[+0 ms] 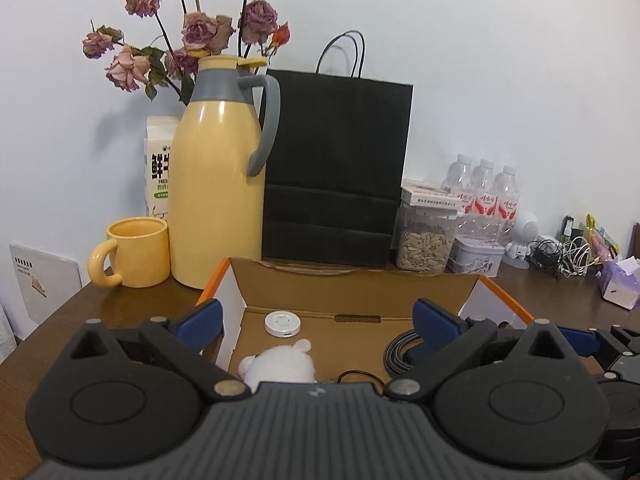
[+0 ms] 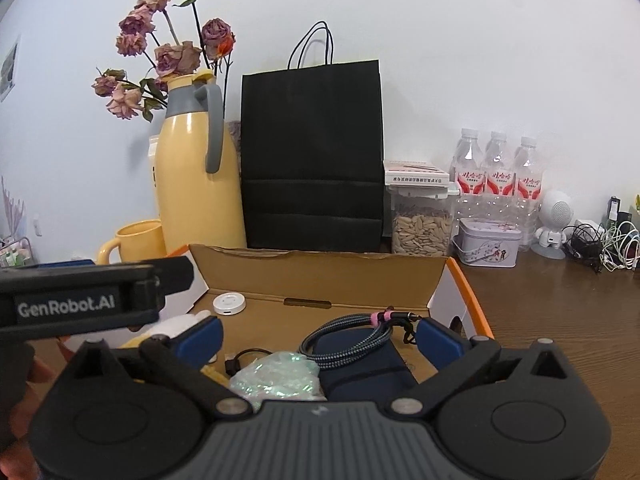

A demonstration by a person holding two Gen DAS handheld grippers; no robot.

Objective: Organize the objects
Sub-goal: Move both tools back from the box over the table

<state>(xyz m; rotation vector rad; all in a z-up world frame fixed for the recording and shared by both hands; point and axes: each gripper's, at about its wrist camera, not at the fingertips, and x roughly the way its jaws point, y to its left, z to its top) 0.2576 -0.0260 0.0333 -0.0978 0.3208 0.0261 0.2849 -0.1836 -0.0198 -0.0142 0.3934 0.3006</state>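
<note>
An open cardboard box [image 1: 352,272] with orange edges stands on the brown table. Inside lie a white round disc [image 1: 282,323], a white plush toy [image 1: 280,364], a braided cable [image 2: 348,338] coiled on a dark blue pouch [image 2: 360,372], and an iridescent packet [image 2: 276,376]. My left gripper [image 1: 318,316] hangs open over the box's left half, nothing between its blue pads. My right gripper [image 2: 319,336] is open over the cable and pouch, pads clear of both. The left gripper's black body [image 2: 80,300] shows at the left in the right wrist view.
Behind the box stand a yellow thermos [image 1: 216,184], a yellow mug [image 1: 136,252], a black paper bag [image 1: 336,168], a seed jar [image 1: 424,246], a tin [image 1: 476,256] and water bottles [image 1: 484,192]. Tangled chargers [image 1: 568,256] lie at the far right.
</note>
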